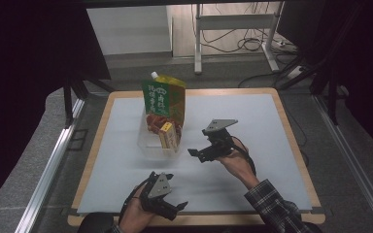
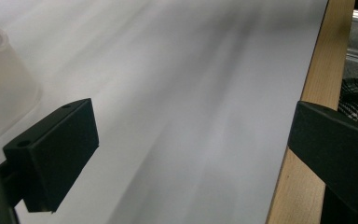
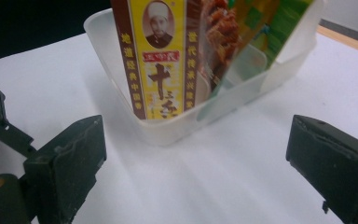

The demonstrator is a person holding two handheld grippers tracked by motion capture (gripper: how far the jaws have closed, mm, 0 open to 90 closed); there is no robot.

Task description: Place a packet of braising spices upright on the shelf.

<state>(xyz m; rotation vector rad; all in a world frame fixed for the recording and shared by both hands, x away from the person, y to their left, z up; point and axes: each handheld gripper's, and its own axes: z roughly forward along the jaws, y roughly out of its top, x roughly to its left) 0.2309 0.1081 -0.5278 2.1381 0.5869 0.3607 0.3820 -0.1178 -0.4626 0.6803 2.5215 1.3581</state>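
Clear tub [image 1: 151, 145] of upright packets sits mid-bench; your right hand-held gripper [image 1: 205, 151] gapes empty beside it, left hand-held gripper [image 1: 167, 206] gapes at near edge; tall green pouch [image 1: 165, 99] may tip if nudged.

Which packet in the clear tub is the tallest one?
The green pouch with the white cap. It sticks up far above the clear tub, while the small yellow box and the red packet sit much lower.
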